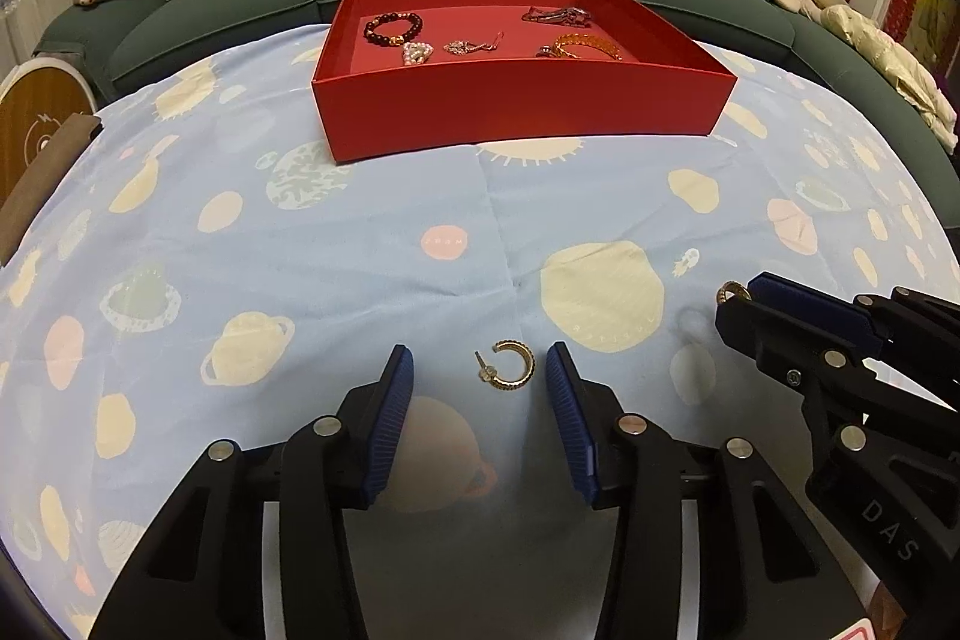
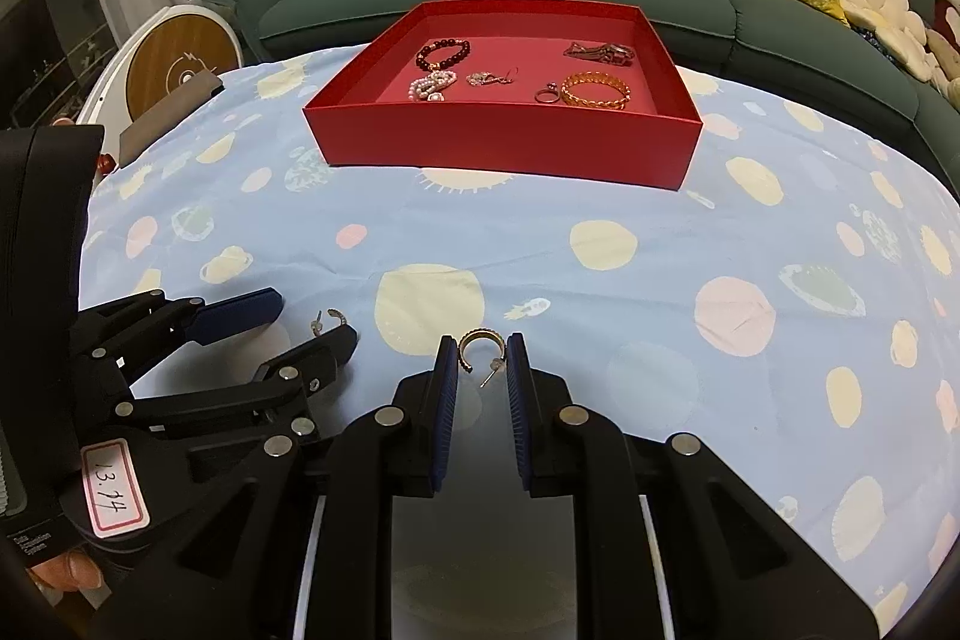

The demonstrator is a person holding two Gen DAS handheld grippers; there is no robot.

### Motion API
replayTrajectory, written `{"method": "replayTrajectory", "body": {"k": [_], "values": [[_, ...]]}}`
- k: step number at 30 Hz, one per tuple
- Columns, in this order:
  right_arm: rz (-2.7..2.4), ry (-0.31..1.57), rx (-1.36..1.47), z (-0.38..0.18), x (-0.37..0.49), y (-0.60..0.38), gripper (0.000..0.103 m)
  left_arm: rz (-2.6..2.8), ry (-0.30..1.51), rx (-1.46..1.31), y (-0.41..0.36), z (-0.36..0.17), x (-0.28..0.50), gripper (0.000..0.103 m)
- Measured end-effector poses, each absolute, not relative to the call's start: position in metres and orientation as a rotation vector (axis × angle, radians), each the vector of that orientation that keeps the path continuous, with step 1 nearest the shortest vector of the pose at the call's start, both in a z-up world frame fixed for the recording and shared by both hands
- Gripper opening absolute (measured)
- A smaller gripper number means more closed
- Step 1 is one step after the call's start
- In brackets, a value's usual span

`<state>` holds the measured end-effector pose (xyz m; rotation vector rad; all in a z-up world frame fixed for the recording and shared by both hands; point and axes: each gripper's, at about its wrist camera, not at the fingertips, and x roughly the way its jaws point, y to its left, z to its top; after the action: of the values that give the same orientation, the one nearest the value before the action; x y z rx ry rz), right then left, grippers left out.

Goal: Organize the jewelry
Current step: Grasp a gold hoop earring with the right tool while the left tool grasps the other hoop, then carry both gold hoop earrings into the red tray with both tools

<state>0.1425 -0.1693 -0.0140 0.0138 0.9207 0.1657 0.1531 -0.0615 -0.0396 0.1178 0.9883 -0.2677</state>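
Blue ribbed fingers point(image 1: 393, 418) of the left gripper point(image 1: 480, 370) stand apart on either side of a gold hoop earring point(image 1: 509, 363) that lies flat on the planet-print cloth point(image 1: 360, 244) covering the bench; neither pad touches it. From the right wrist view, the right gripper point(image 2: 483, 361) is closed on a second gold hoop earring point(image 2: 478, 349), pinched by its curved band right at the fingertips, with the post hanging free below.

Both earrings are well short of the red tray point(image 1: 522, 112), which sits at the far side of the bench and already holds a dark bead bracelet point(image 1: 393, 29), a pearl piece point(image 1: 416, 53), a small chain piece point(image 1: 471, 45), an amber bangle point(image 1: 585, 46) and a dark tangle of jewelry point(image 1: 558, 16).

Several things could go wrong from here. The right grip looks shallow: the hoop is round and hard, held only at the tips, so a jolt or tilt on the way to the tray could make it pivot or pop out. On the left, the earring lies flat and thin on soft cloth; fingers closing too high would slide over it, and closing low could pinch a fold of cloth along with it and drag the fabric. The hoop might also skate sideways if one finger meets it first. The two grippers work near each other, so a careless swing could knock them together and shake the held earring loose.
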Motion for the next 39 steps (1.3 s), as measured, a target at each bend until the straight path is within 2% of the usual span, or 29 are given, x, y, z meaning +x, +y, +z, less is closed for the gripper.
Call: {"method": "replayTrajectory", "body": {"k": [3, 5, 8, 22, 39], "values": [[0.161, 0.92, 0.016, -0.014, 0.142, -0.173, 0.016, -0.266, 0.984, 0.126, -0.064, -0.039, 0.153, 0.034], [0.159, 0.92, 0.019, -0.014, 0.142, -0.174, 0.016, -0.269, 0.979, 0.136, -0.066, -0.039, 0.152, 0.025], [0.157, 0.919, 0.023, -0.013, 0.142, -0.175, 0.016, -0.278, 0.978, 0.147, -0.068, -0.039, 0.151, 0.016], [0.161, 0.913, 0.024, -0.011, 0.141, -0.173, 0.016, -0.31, 0.981, 0.129, -0.069, -0.034, 0.145, 0.016], [0.152, 0.858, 0.059, 0.013, 0.146, -0.184, 0.016, -0.318, 0.915, 0.035, -0.062, 0.007, 0.154, 0.016]]}}
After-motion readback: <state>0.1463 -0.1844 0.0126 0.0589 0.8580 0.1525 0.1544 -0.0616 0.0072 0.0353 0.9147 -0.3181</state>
